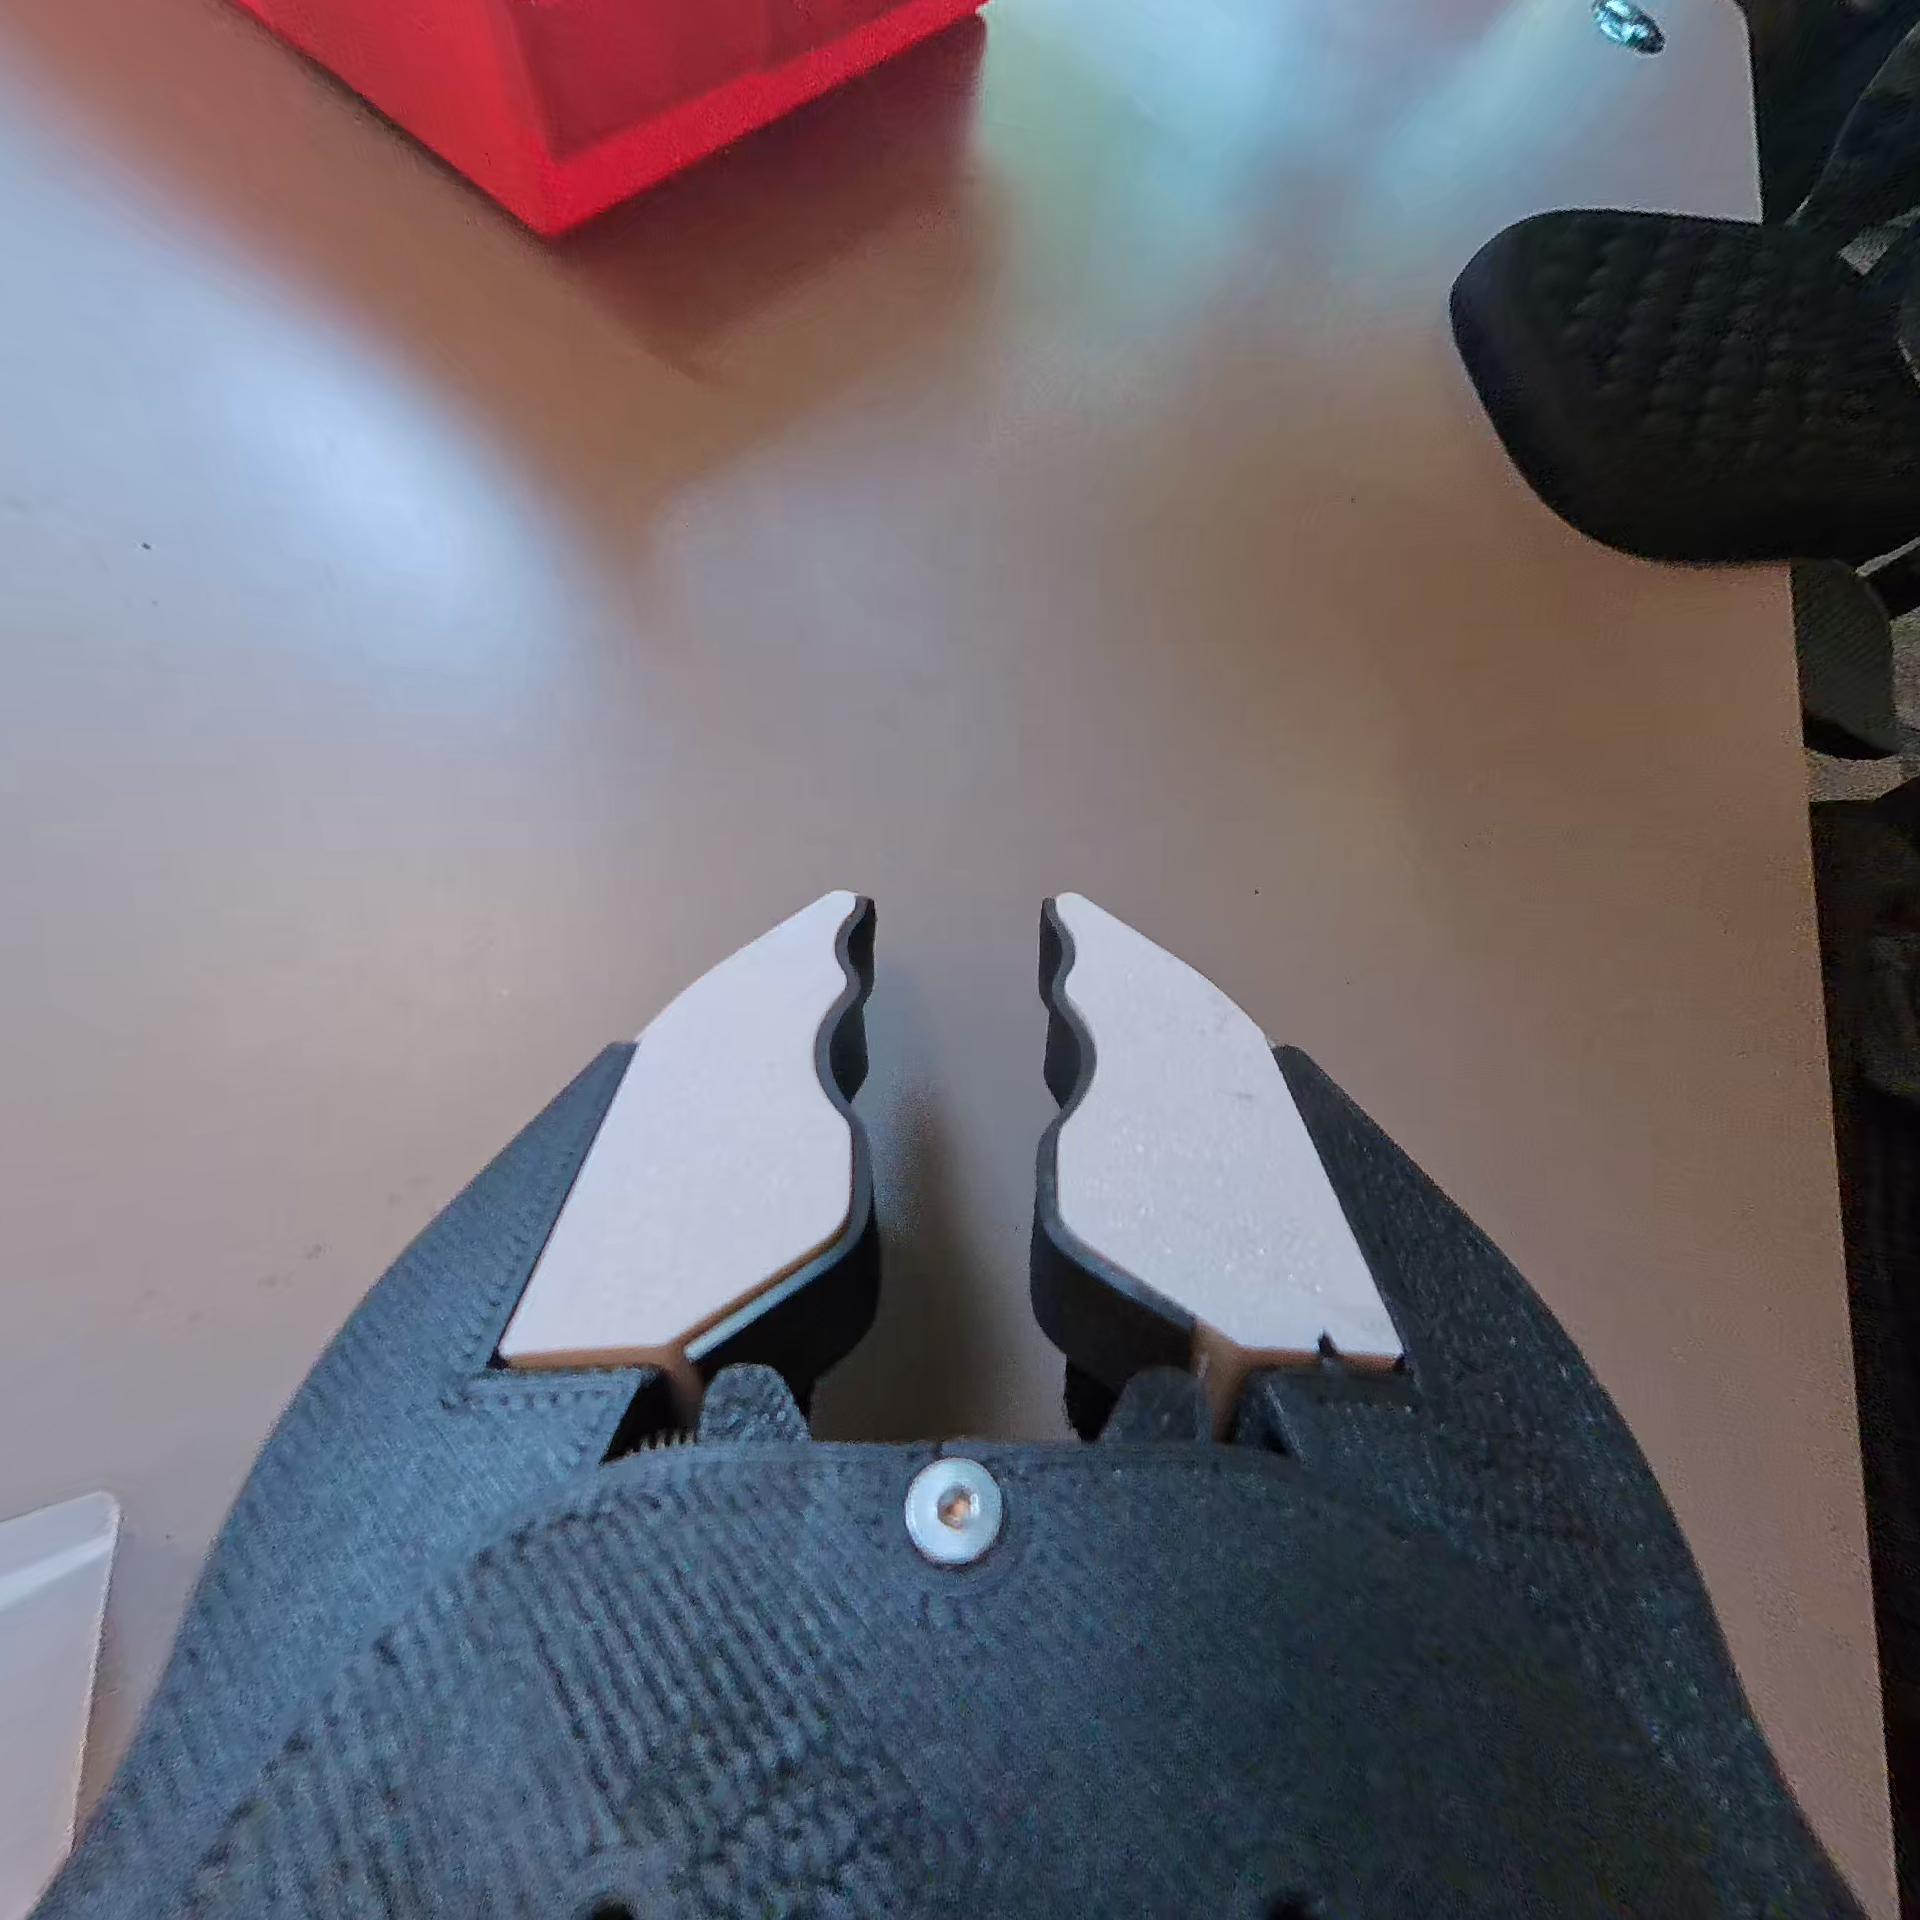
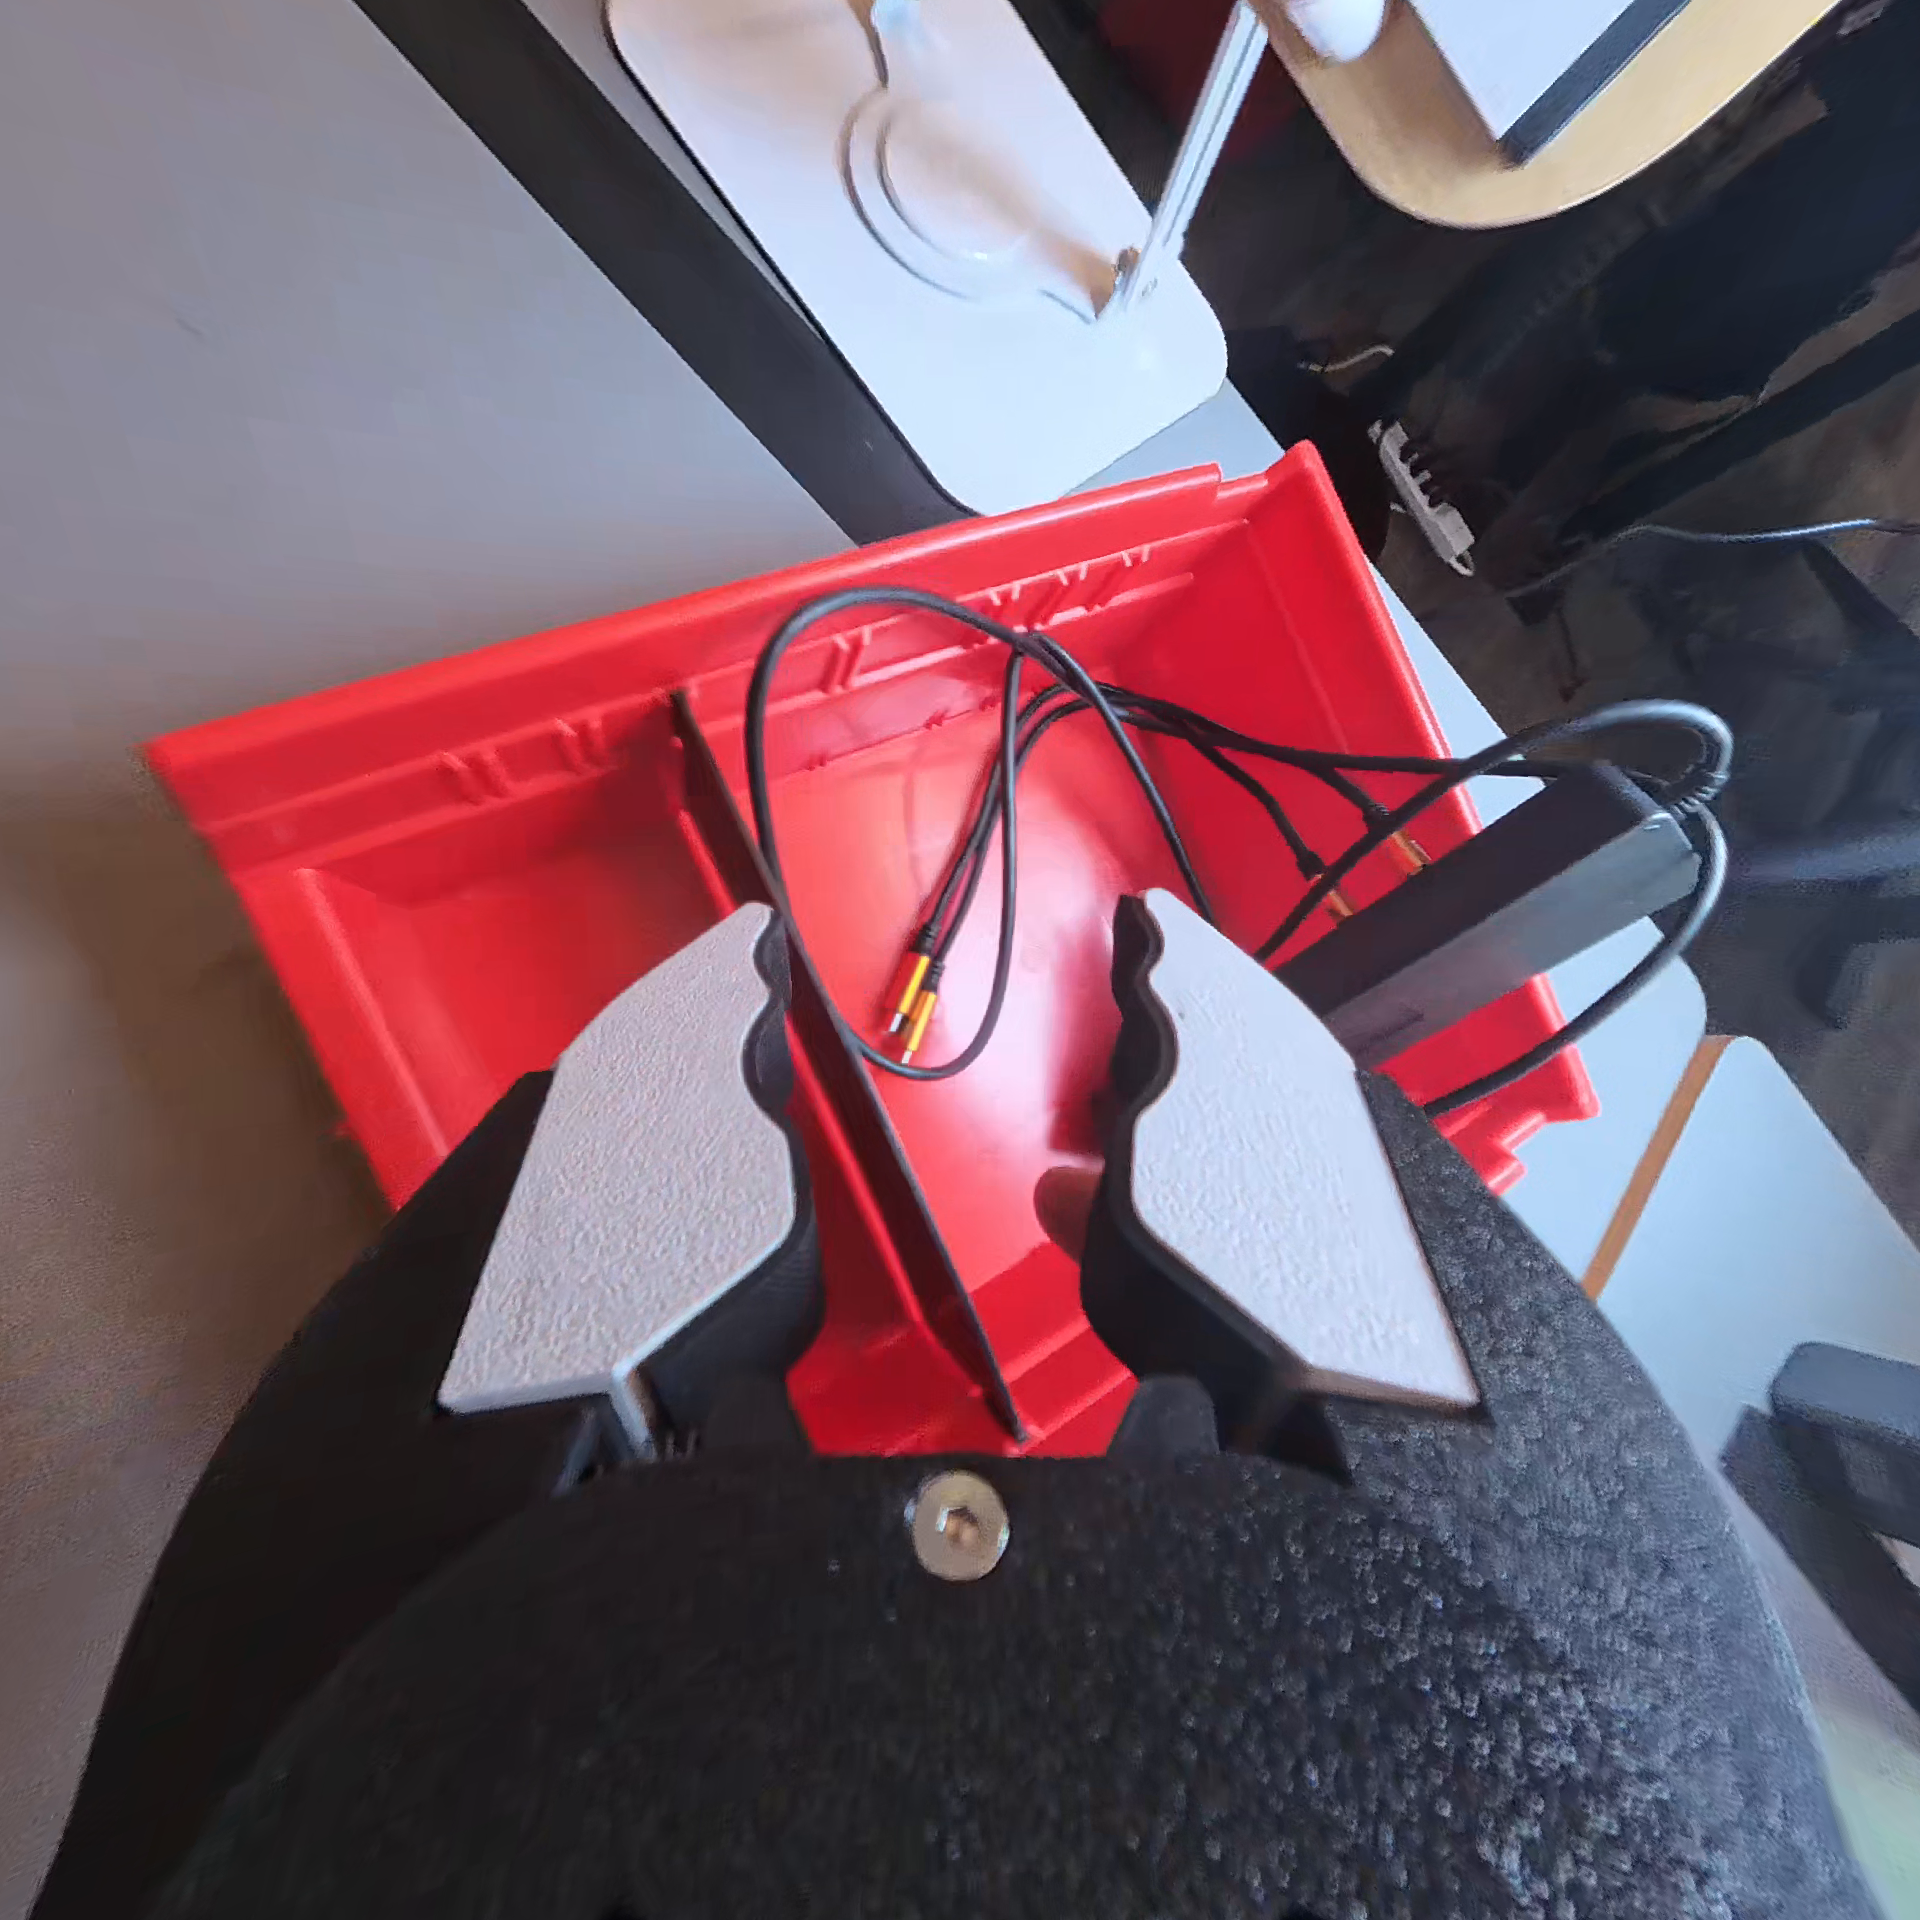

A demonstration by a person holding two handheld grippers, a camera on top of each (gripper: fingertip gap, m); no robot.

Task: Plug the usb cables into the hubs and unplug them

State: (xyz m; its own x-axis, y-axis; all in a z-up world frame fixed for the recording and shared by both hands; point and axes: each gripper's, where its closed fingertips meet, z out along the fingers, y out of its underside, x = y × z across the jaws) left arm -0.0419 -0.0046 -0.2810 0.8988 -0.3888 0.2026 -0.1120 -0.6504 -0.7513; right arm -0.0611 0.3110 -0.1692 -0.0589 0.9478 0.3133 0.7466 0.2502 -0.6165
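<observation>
my left gripper (image 1: 957,906) was parted, empty over the table (image 1: 1039,644) | right gripper (image 2: 951,914) spread wide, holding nothing, above red bin (image 2: 499,894) with usb cables (image 2: 914,987)

No text, label, brand, number or sign could be read in either view.
</observation>
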